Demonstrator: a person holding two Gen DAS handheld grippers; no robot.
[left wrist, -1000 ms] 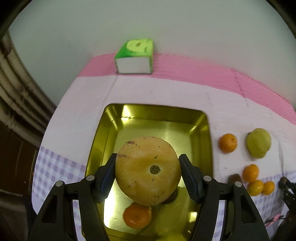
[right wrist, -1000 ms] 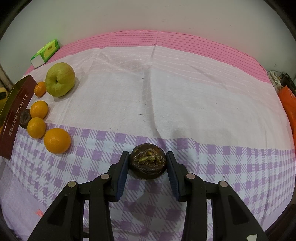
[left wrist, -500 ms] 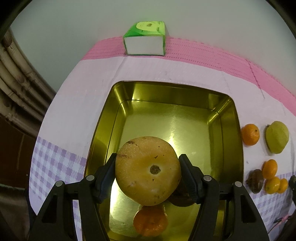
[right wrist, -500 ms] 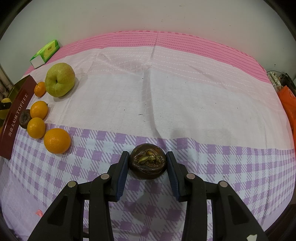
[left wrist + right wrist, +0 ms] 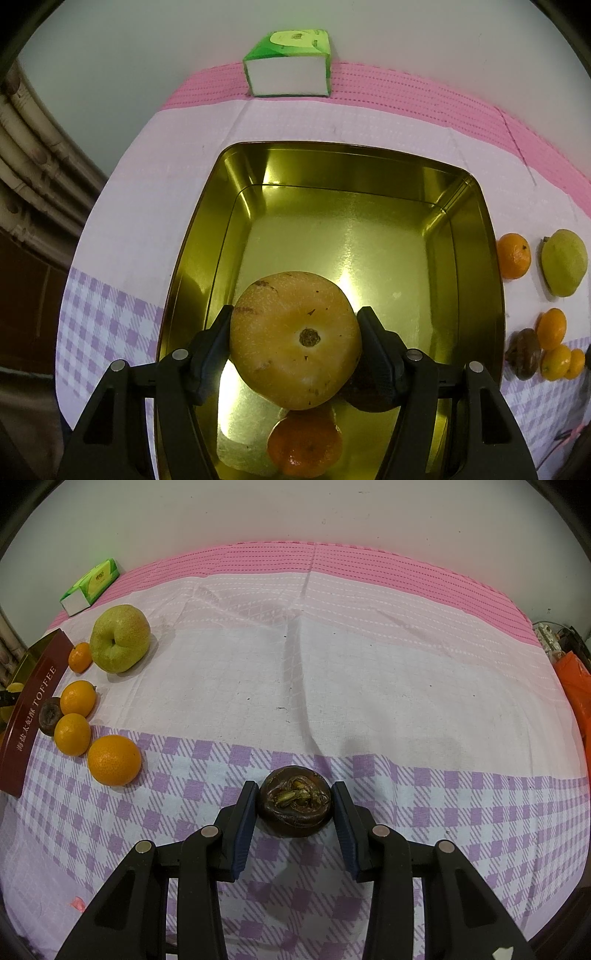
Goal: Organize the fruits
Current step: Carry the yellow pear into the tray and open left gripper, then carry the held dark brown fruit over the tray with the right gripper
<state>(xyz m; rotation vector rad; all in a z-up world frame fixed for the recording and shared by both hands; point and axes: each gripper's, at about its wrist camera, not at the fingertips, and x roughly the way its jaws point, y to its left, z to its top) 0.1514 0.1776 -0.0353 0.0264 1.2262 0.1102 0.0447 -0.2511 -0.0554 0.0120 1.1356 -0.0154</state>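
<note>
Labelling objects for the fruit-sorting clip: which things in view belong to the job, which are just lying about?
Job:
- large yellow-orange round fruit in left tongs
- dark brown wrinkled fruit between right tongs
- gold metal tin
- small orange citrus in tin
- green pear and four oranges on cloth, e.g.

Lying about:
- green tissue box
- orange plastic bag

Dark fruit behind left tool
</note>
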